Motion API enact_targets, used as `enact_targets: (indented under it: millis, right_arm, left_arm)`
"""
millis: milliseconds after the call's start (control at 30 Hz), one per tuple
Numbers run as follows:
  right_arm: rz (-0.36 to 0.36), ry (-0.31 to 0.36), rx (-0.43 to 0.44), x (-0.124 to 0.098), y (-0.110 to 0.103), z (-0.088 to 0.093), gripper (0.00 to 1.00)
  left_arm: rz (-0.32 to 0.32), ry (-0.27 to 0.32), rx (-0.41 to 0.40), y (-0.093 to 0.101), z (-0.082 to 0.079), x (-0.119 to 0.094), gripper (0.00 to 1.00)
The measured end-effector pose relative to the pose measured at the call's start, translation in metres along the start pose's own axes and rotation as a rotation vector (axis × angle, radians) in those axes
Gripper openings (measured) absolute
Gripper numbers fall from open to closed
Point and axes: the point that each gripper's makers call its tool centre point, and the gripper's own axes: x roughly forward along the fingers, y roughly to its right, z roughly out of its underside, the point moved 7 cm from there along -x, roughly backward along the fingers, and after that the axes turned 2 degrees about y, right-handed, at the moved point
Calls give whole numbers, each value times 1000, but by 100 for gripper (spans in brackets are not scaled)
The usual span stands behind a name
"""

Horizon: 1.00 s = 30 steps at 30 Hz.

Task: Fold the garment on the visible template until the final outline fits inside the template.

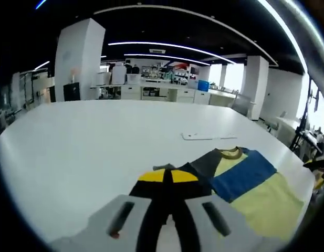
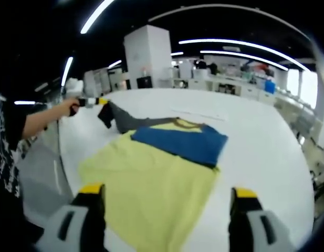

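- Tabletop (image 1: 88,152): a large white surface. In the left gripper view it runs bare from the garment to its far edge and to the left edge; in the right gripper view bare surface also lies to the right of the garment, up to the right edge.
- Garment (image 2: 151,184): a T-shirt with a pale yellow body, a blue panel (image 2: 183,142) folded across the chest, a brown-trimmed collar and grey sleeves. It lies flat on the tabletop near the person's side; its lower hem reaches close to the near tabletop edge.
- Grey sleeve (image 2: 127,122): it is drawn out sideways from the body, lifted off the surface at its dark cuff.
- Left gripper (image 2: 101,103): in the right gripper view, held by a hand (image 2: 67,107) at the left. Its yellow-tipped fingers (image 1: 151,176) are closed narrow and hold the sleeve cuff.
- Right gripper (image 2: 167,197): fingers (image 2: 91,191) spread wide, holding nothing, one on each side of the yellow hem region above the garment.
- White strip (image 1: 209,136): a thin flat white piece lies on the tabletop just beyond the collar, apart from the garment.
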Motion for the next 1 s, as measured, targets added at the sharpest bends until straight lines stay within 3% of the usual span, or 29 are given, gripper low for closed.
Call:
enact_targets:
  millis: [100,533,600,1000]
  right_arm:
    - [0,0,1,0,-2,1,99]
    - [14,-11,18,-3,-1,10,99]
    - [18,-11,19,-3,-1,11,99]
    - [29,-27,24,-3,-1,16,99]
  left_arm:
    - [24,15,-7,4,-8,8,0]
    - [122,78,-33,54,-31,34,0]
    - [143,79,-44,69,-31,34,0]
    - [226,65,-35,115,-29,56,0]
